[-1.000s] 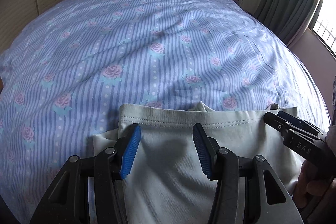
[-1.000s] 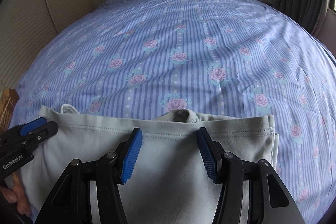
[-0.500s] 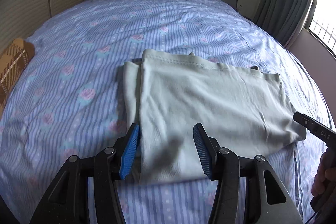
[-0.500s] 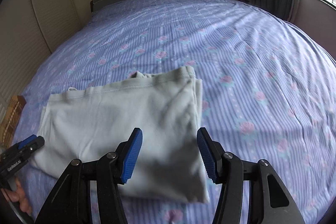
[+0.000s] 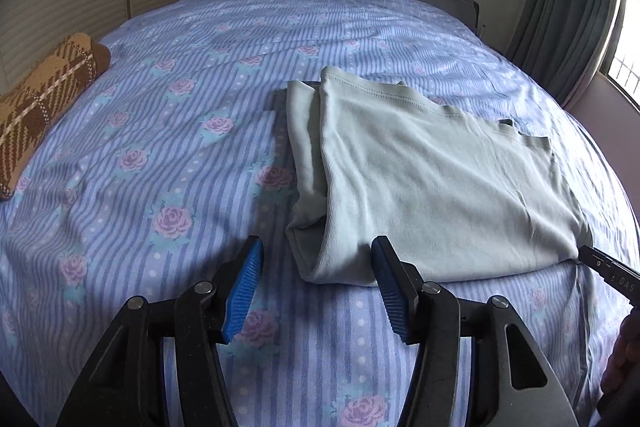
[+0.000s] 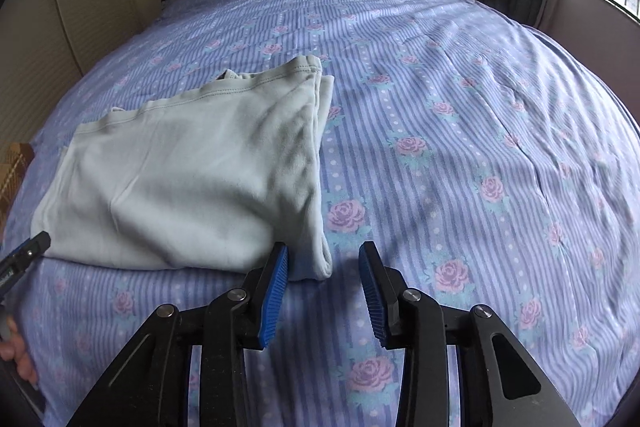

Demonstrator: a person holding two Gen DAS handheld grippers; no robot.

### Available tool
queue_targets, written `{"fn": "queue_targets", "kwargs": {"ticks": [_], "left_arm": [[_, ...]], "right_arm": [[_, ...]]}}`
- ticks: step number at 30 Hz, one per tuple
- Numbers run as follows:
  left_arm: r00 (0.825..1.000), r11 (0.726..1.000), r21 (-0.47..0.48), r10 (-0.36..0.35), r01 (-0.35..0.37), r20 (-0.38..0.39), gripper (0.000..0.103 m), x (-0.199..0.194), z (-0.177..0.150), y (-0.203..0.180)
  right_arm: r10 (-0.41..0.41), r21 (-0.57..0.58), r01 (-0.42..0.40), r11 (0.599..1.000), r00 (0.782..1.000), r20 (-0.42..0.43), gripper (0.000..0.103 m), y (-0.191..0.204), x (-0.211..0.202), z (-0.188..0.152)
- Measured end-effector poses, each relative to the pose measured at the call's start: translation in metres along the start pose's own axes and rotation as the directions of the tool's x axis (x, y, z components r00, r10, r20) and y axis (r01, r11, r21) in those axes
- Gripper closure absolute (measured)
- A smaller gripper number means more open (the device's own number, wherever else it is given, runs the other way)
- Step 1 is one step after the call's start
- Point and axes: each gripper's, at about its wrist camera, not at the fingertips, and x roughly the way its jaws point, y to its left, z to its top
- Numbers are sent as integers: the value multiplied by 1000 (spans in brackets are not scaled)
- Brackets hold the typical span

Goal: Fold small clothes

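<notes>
Left gripper [image 5: 316, 285]: jaws apart and empty, hovering low over the bedspread, its blue pads [image 5: 245, 289] flanking the near left corner of the garment without touching it.
Right gripper [image 6: 323, 287]: likewise spread wide with nothing between the pads, poised at the near right corner of the garment.
Garment [image 5: 432, 179]: a pale grey-green piece of clothing lying flat on the bed, doubled over so the stitched hem sits along the far edge and a narrower under-layer shows along the left side.
Bedspread [image 6: 460, 99]: blue striped cover with pink roses, lightly rippled, bare on the right.
Plaid cushion [image 5: 44, 99]: brown checked, at the left edge of the bed, well apart from the garment.
Step in hand: one fold appears laid and released; both tools stand off at the near corners.
Next move: probably a second fold, which calls for pinching all layers at an edge and carrying it across squarely, so the under-layer does not slip out.
</notes>
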Motion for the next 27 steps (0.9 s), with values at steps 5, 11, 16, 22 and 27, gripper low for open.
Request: {"fn": "queue_targets", "kwargs": {"ticks": [5,11,16,22,27], "left_arm": [[1000,1000,-11,3,-3,-2,80,1,-3,2],[1000,1000,-16,-13,13,-7,92,-4,-4,-4],[1000,999,-38,-16,16,-19,93,-14,-5,-1],[998,999,-28,-19,17,-62,93,-11,-9,2],[998,1000,1,-3,3,-60,87,-12,-9,-5]], "right_arm": [[30,34,-30,999,999,-13,67,-2,5,-3],[67,69,-67,995,998,-2,95,-9,4,0],[58,74,-61,995,998,41,96,-14,-15,2],[36,19,-37,999,999,33,96,-11,-16,2],[29,21,-29,999,1000,9,87,-10,-6,-2]]}}
